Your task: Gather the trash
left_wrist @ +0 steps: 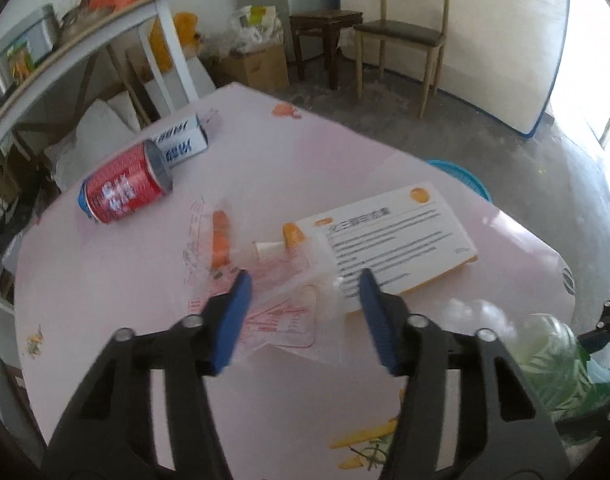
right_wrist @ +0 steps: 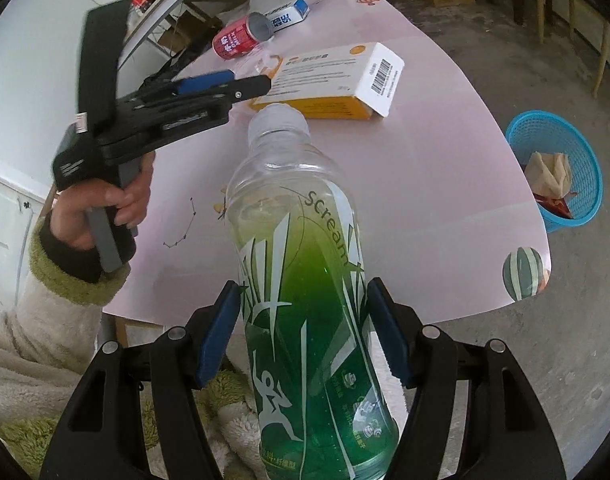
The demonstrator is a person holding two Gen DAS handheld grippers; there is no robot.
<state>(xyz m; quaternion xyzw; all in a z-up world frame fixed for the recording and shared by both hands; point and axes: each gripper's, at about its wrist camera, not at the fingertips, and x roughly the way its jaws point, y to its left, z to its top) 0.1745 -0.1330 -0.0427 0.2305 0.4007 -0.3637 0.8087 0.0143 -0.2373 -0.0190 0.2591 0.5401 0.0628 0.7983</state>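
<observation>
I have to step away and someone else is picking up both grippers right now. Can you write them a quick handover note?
Right gripper: shut on the green bottle, held above the table's near edge.
Left gripper: open, jaws around the clear plastic wrapper on the pink table, not yet gripping.
Still on the table: red can on its side, small blue-and-white box, large white-and-orange box.
Done: blue basket on the floor already holds some trash.
Left: bin the bottle, wrapper, can and boxes.

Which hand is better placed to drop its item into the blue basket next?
Right. The right gripper already holds the bottle, and the basket stands on the floor on that side of the table. The left gripper is only over the clear wrapper, pads not yet pressing it.
</observation>
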